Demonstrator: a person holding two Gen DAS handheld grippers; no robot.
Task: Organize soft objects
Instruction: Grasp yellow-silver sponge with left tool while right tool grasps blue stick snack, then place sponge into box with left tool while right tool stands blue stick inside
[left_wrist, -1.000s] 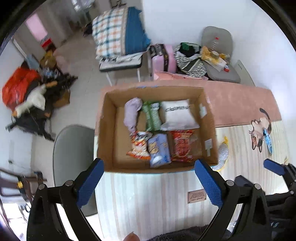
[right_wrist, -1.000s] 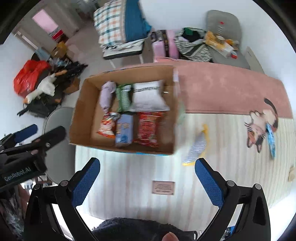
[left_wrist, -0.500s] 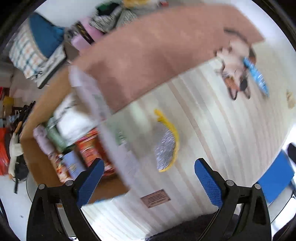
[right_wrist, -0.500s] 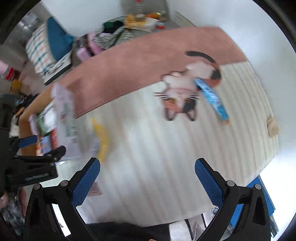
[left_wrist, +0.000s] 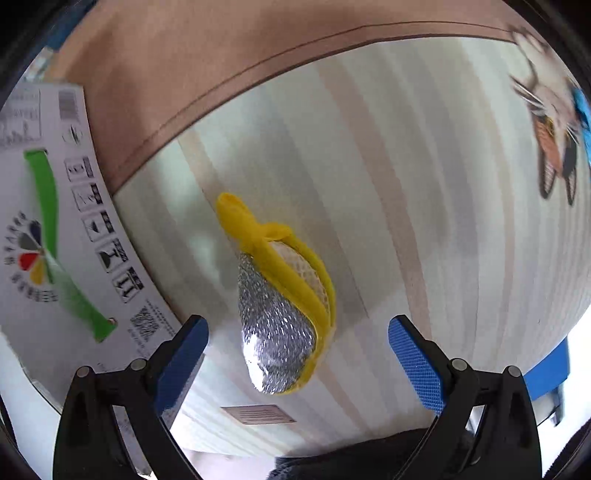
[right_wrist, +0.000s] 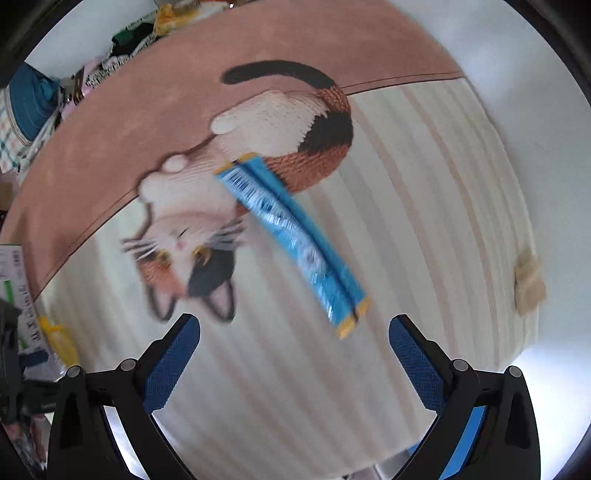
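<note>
A silver scouring pad with a yellow band (left_wrist: 284, 314) lies on the striped cloth, between and just ahead of the fingers of my left gripper (left_wrist: 297, 354), which is open and empty. A long blue snack packet (right_wrist: 291, 240) lies slanted over the cat picture (right_wrist: 229, 192) on the cloth. My right gripper (right_wrist: 295, 362) is open and empty, just short of the packet's near end. The pad also shows at the left edge of the right wrist view (right_wrist: 59, 339).
The white printed side of the cardboard box (left_wrist: 48, 236) stands close on the left of the left gripper. A brown band of cloth (left_wrist: 221, 55) runs along the back. A small beige scrap (right_wrist: 530, 284) lies at the right. Clutter (right_wrist: 33, 96) sits beyond the table.
Both grippers have swung right, away from the open box, and dropped closer to the table. The left now frames the scouring pad, the right the blue packet. Both stay open.
</note>
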